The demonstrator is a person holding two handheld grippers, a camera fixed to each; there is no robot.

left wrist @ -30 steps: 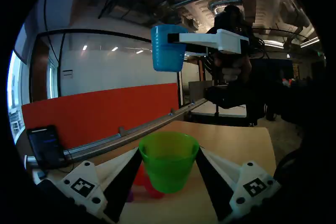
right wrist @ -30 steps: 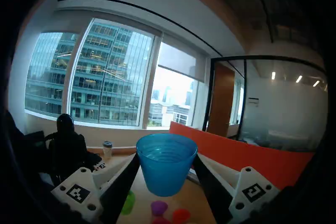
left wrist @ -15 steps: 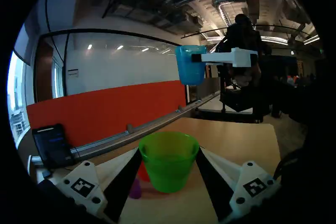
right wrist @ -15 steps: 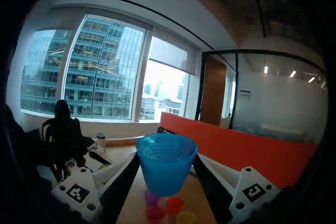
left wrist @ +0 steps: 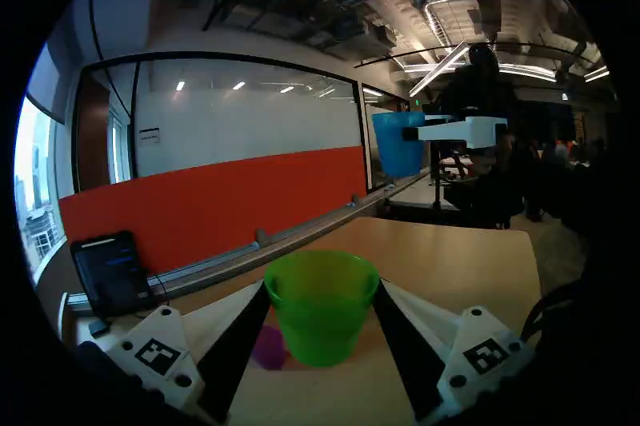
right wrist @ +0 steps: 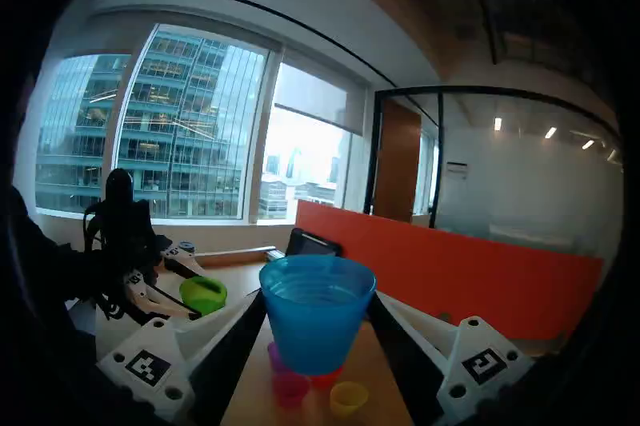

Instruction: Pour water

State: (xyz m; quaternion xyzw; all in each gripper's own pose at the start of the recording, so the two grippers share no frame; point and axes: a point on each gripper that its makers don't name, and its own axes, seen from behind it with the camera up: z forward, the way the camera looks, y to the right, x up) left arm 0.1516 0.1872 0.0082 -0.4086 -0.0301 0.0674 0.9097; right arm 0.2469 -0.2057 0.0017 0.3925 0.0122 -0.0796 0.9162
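We hold the left tool (left wrist: 320, 302) clamped on a translucent green plastic cup (left wrist: 322, 322), a finger on each side, upright at 6 o'clock in the left gripper view. The right tool (right wrist: 318, 306) is clamped likewise on a translucent blue plastic cup (right wrist: 318, 330), upright, with water showing inside. In the left gripper view the blue cup hangs far off at 2 o'clock, well apart from the green one. Below, small coloured plastic cups (right wrist: 290, 386) stand on the wooden bench (left wrist: 448, 266). We judge pouring not begun: bringing the cups together and tipping the blue one remain.
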